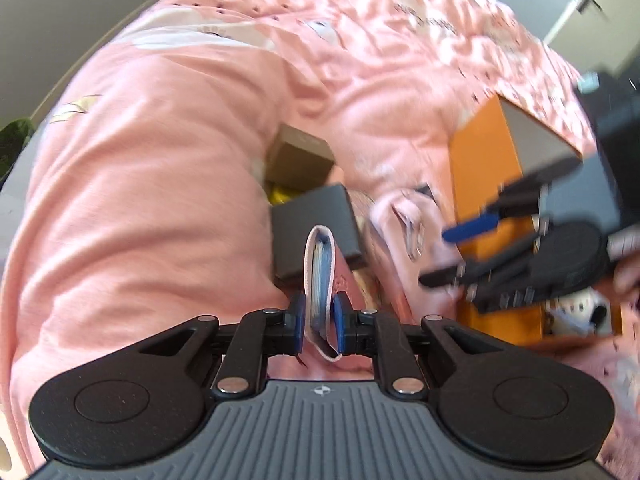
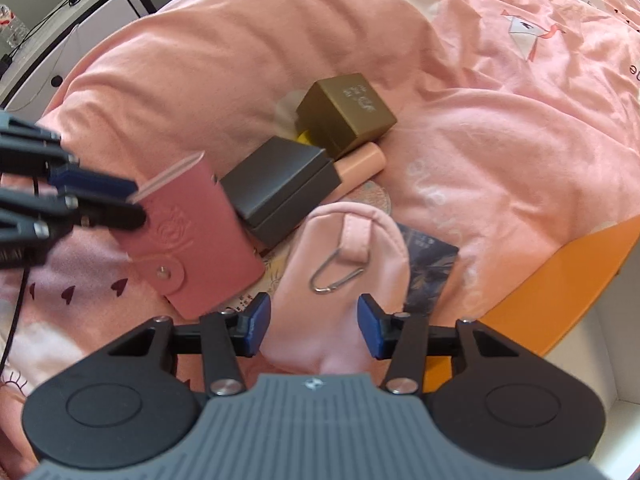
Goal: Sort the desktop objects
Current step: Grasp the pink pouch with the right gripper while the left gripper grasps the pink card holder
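Note:
My left gripper (image 1: 320,318) is shut on a pink card holder (image 1: 319,280), seen edge-on; in the right wrist view the left gripper (image 2: 120,200) grips the holder (image 2: 188,236) at its upper corner, above the bed. My right gripper (image 2: 314,326) is open, its blue pads on either side of a soft pink pouch (image 2: 344,280) with a metal clip; it shows blurred in the left wrist view (image 1: 452,256). A dark grey box (image 2: 280,188), a gold box (image 2: 346,110), a pink tube (image 2: 360,164) and a dark card (image 2: 428,268) lie on the pink bedding.
An orange box with a white inside (image 2: 560,280) sits at the right; it also shows in the left wrist view (image 1: 488,168). A thick pink duvet fold (image 2: 200,72) rises behind the objects. A white cabinet (image 2: 80,40) stands at the far left.

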`<state>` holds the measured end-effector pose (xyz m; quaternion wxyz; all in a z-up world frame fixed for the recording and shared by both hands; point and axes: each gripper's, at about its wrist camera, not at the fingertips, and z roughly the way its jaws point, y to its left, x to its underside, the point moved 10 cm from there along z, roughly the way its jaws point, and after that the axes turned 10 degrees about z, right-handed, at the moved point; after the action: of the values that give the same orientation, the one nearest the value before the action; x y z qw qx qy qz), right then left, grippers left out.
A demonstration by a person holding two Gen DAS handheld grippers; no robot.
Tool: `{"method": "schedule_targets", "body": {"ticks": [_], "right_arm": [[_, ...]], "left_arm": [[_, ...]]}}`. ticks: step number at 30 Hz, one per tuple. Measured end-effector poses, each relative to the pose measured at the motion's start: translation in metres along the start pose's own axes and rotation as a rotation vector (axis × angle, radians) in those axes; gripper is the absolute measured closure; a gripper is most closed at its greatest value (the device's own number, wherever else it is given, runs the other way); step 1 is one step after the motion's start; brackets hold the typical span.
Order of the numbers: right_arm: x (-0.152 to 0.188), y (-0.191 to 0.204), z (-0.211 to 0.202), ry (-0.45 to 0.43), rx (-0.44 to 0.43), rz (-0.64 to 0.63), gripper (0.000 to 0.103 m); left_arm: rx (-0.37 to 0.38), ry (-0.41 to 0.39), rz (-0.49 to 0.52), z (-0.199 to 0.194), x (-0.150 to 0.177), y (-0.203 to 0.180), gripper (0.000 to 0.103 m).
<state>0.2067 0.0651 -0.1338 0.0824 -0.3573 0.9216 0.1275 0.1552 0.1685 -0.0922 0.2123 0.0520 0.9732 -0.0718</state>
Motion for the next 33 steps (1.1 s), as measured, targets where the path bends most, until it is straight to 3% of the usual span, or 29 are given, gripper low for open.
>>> {"method": "schedule_targets", "body": {"ticks": [3,4,9,17,19,21,23,30,33], "right_arm": [[0.0,0.003,0.013,0.014,0.036,0.005,0.047],[-0.001,0.001,0.016,0.004,0.064,0.075,0.046],[-0.003,0.006,0.029,0.011,0.114,0.055,0.036],[0.004,0.007,0.042,0.028,0.198,-0.016,0.036],[0.006,0.006,0.04,0.028,0.18,-0.005,0.049],[0.009,0.003,0.034,0.035,0.121,0.059,0.073],[0.009,-0.002,0.025,0.019,0.078,0.098,0.086],[0.01,-0.015,0.003,-0.03,0.007,0.185,0.103],[0.011,-0.022,-0.001,-0.059,0.109,0.152,0.103]], "left_arm": [[0.033,-0.047,-0.055,0.002,-0.01,0.002,0.087],[0.053,-0.057,-0.076,0.005,-0.013,0.001,0.087],[0.103,-0.081,-0.131,0.02,-0.024,-0.004,0.087],[0.163,-0.101,-0.214,0.037,-0.034,-0.008,0.087],[0.179,-0.105,-0.23,0.041,-0.036,-0.011,0.087],[0.19,-0.097,-0.239,0.047,-0.036,-0.014,0.087],[0.194,-0.092,-0.25,0.053,-0.034,-0.018,0.086],[0.192,-0.091,-0.288,0.061,-0.028,-0.026,0.081],[0.179,-0.073,-0.286,0.065,-0.02,-0.031,0.073]]}}
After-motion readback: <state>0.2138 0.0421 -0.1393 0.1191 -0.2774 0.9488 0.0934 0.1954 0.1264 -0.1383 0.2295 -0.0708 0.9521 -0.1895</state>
